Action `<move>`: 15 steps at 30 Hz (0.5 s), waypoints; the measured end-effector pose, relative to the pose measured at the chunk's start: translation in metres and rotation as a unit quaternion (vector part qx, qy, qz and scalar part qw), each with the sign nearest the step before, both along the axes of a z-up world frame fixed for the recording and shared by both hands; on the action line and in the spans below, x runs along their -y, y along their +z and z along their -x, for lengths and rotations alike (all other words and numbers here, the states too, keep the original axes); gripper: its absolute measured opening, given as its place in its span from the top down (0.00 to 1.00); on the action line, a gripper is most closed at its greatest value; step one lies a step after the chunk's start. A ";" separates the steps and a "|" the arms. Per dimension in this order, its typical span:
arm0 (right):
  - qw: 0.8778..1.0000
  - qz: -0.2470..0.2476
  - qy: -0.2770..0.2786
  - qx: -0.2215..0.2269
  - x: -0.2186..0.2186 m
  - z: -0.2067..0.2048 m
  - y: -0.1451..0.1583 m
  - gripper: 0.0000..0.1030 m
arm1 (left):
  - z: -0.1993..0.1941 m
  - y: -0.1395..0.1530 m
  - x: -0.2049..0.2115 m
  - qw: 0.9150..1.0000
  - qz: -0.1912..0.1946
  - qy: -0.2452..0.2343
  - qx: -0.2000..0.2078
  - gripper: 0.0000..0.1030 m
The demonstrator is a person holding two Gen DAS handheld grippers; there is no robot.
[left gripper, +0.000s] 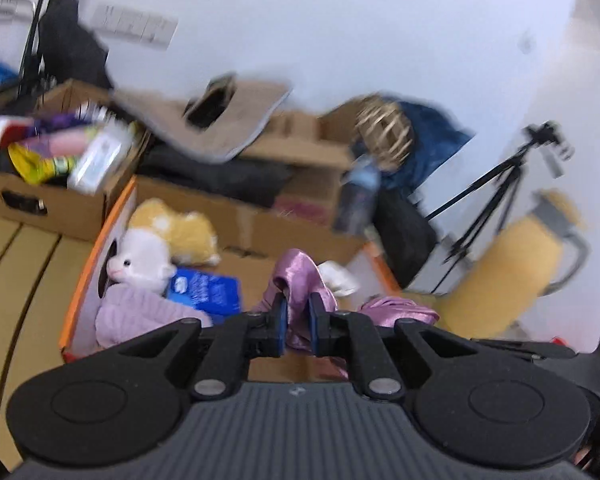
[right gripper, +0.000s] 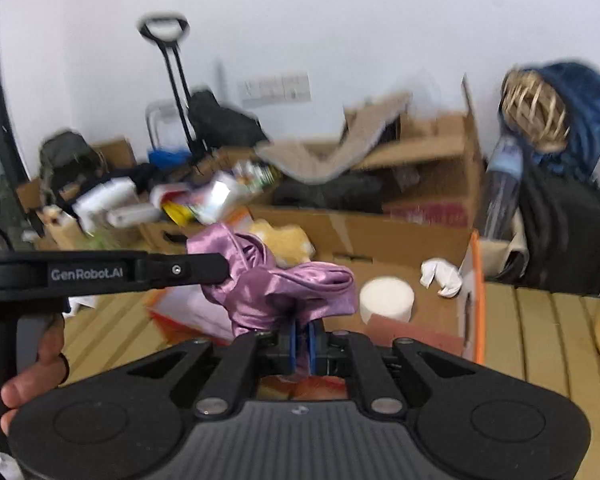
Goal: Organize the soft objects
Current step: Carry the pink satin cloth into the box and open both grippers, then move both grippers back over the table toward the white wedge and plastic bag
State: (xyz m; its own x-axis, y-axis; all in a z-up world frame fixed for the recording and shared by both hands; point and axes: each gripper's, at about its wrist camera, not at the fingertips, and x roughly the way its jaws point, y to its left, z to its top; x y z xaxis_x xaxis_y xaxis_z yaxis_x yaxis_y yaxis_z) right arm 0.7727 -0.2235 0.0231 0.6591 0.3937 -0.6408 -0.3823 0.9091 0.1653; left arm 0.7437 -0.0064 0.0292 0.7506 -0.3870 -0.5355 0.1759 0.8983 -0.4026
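- While both grippers are pinching the satin cloth [right gripper: 276, 284], it is hanging above the box [right gripper: 474, 280], seemingly for folding.
- Left gripper [left gripper: 298, 320] is clamping one edge.
- Right gripper [right gripper: 301, 346] is clamping another.

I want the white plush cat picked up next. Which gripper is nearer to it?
Left. The left gripper, shut on the purple satin cloth, is beside the white plush cat in the orange-edged box. The right gripper grips the cloth farther away.
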 end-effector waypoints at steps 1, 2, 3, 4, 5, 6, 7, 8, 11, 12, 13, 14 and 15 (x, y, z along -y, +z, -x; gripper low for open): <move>1.000 0.009 0.001 -0.011 -0.003 -0.014 -0.011 0.94 | -0.012 -0.012 0.001 1.000 -0.009 0.003 -0.015 0.89; 0.999 0.020 0.001 -0.025 -0.006 -0.026 -0.023 0.94 | -0.021 -0.024 0.004 0.999 -0.022 0.002 -0.029 0.88; 0.999 0.029 0.000 -0.037 -0.010 -0.035 -0.035 0.93 | -0.026 -0.036 0.005 0.998 -0.035 0.002 -0.043 0.88; 0.998 0.035 0.002 -0.049 -0.012 -0.040 -0.045 0.93 | -0.031 -0.048 0.008 0.997 -0.054 -0.002 -0.058 0.88; 0.997 0.040 0.012 -0.064 -0.015 -0.043 -0.055 0.91 | -0.032 -0.055 0.009 0.996 -0.065 -0.002 -0.065 0.88; 0.996 0.046 0.024 -0.073 -0.017 -0.045 -0.063 0.90 | -0.031 -0.061 0.009 0.995 -0.075 -0.005 -0.064 0.87; 0.996 0.045 0.028 -0.070 -0.018 -0.043 -0.065 0.90 | -0.030 -0.062 0.009 0.995 -0.086 -0.007 -0.055 0.85; 0.996 0.038 0.032 -0.072 -0.017 -0.042 -0.066 0.89 | -0.028 -0.062 0.008 0.994 -0.092 -0.005 -0.052 0.78; 0.995 0.022 0.036 -0.092 -0.008 -0.045 -0.063 0.81 | -0.017 -0.051 0.003 0.996 -0.081 -0.013 -0.032 0.61; 0.995 0.017 0.037 -0.095 -0.004 -0.044 -0.059 0.77 | -0.016 -0.044 0.003 0.996 -0.085 -0.012 -0.028 0.61; 0.995 0.012 0.037 -0.097 0.000 -0.043 -0.052 0.69 | -0.010 -0.037 0.002 0.996 -0.088 -0.014 -0.023 0.61; 0.995 0.011 0.029 -0.091 0.004 -0.039 -0.044 0.63 | -0.005 -0.031 0.002 0.996 -0.090 -0.018 -0.017 0.61; 0.996 0.012 0.022 -0.081 0.009 -0.034 -0.034 0.57 | 0.001 -0.023 0.001 0.995 -0.093 -0.018 -0.012 0.61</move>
State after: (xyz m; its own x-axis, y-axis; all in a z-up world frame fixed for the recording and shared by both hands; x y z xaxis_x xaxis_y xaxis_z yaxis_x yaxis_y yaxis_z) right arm 0.8063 -0.2326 -0.0106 0.5279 0.4040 -0.7470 -0.3926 0.8961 0.2072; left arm 0.7432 -0.0074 0.0066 0.7239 -0.3064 -0.6181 0.2024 0.9509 -0.2344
